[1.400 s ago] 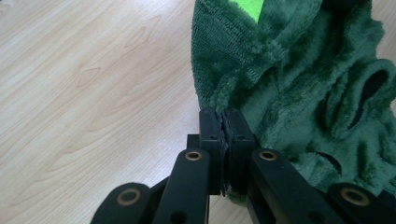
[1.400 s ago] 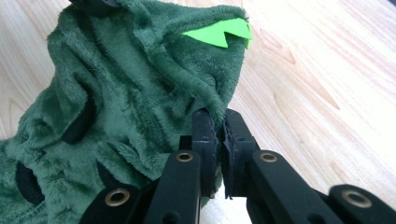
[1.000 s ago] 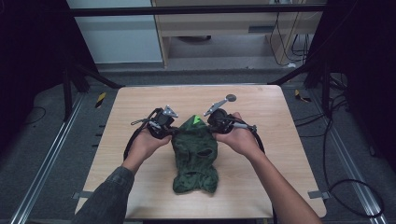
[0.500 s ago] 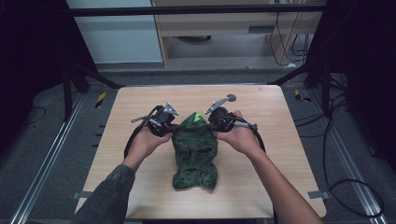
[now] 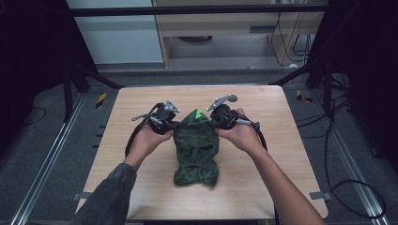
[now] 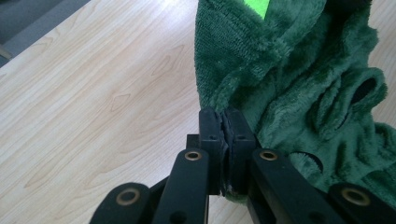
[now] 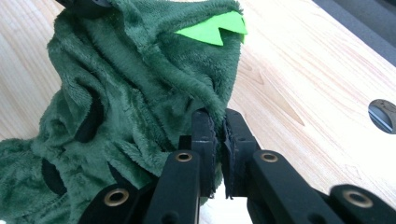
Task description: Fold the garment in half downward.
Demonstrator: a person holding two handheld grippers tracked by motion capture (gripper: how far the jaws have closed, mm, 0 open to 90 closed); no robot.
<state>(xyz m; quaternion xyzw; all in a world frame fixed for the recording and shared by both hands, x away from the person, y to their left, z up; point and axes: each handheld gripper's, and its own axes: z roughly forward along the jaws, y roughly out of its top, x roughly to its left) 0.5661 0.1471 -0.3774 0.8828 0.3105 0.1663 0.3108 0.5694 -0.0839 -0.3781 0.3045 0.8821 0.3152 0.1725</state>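
Green plush hooded garment laid on worktop, top edge pinched from both sides. Left claw clamped on fleece edge; right claw likewise. Risk judged: shallow bite, thick pile; slippage likely if pulled apart or lifted unevenly.

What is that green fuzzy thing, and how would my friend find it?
Look at the middle of the wooden table. Between the two hands lies a dark green fuzzy cloth, pinched at each side by the left gripper and right gripper. Its bright green jagged patch sets it apart.
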